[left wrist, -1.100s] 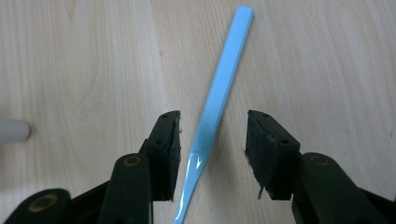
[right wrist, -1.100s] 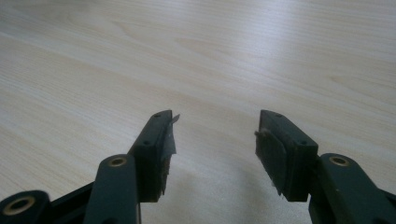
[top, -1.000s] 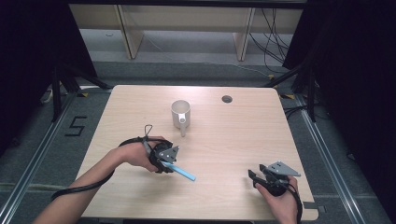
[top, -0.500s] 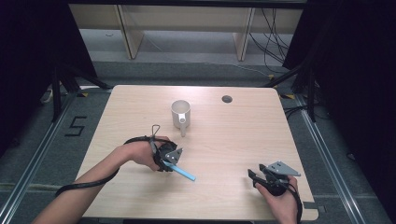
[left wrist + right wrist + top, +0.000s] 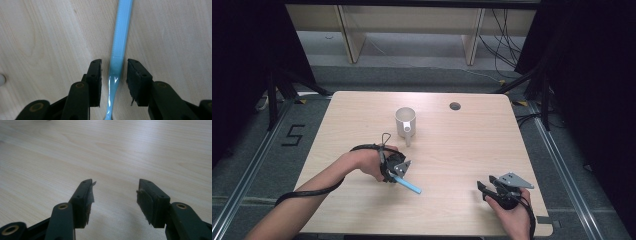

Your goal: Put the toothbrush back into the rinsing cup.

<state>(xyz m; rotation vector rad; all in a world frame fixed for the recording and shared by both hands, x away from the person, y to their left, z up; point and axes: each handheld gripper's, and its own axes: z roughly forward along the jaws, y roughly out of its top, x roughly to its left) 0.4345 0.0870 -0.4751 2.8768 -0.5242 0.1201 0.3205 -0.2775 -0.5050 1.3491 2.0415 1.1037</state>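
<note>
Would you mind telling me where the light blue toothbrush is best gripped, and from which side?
Grip the light blue toothbrush across its narrow neck, from straight above. It lies flat on the table, so only its two long sides are free. The left claw already straddles it there, jaws open with a gap each side; closing should pinch it squarely.

Light wood surface (image 5: 462,150) with a small round cable hole (image 5: 455,106) near the far edge. White mug (image 5: 405,122) sits far-center, and the floor has a "5" marking (image 5: 293,135) on the left.
</note>
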